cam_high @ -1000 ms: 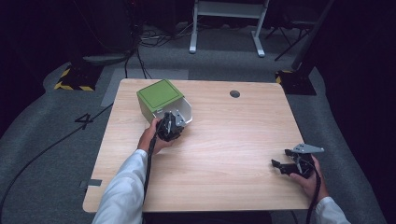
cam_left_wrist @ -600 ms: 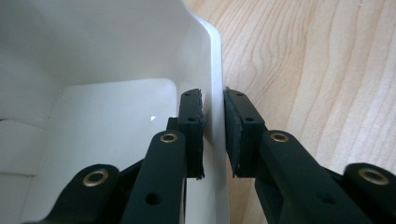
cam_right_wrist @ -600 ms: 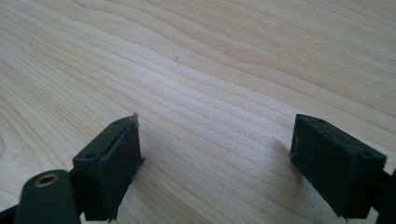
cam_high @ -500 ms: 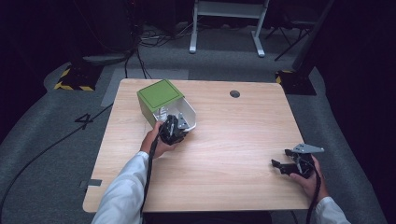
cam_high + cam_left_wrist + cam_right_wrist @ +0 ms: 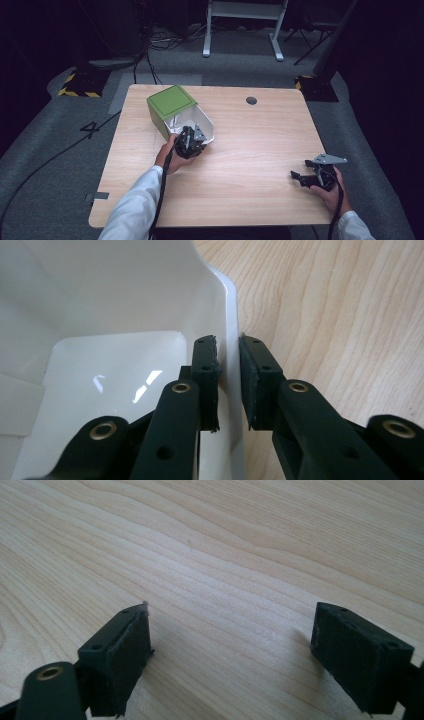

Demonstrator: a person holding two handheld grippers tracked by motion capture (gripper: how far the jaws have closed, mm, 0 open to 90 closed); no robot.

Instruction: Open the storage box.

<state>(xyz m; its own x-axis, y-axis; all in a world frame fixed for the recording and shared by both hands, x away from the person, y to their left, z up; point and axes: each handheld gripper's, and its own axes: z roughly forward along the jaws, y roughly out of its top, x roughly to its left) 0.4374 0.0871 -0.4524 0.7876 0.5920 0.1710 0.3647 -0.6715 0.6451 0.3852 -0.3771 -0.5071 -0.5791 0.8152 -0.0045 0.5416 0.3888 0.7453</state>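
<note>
In the high view, the left hand-held gripper [image 5: 192,141] sits at the near rim of the white bin [image 5: 205,124], which lies toward the far left corner of the table [image 5: 250,165] with its green lid [image 5: 171,101] tilted up on the far side. A second ago the white inside of the bin was mostly covered by the lid and the gripper; now the lid stands further back and more of the white interior shows. The jaws have just been closing, with the bin's wall between them. The left forearm in a white sleeve [image 5: 132,210] comes in from the near edge, a cable running along it. The right hand-held gripper [image 5: 312,177] rests near the near right corner, well apart from the bin, in the same place as before. A dark round hole [image 5: 251,100] marks the table near the far edge. On the floor beyond lie cables and a white stand.

In the left gripper view, the left hand-held gripper [image 5: 229,382] is clamped on the bin's thin white wall [image 5: 227,325], one pad inside the bin, the other outside over the wood.

In the right gripper view, the right hand-held gripper [image 5: 230,650] has its jaws wide apart over bare wood, nothing between them.
</note>
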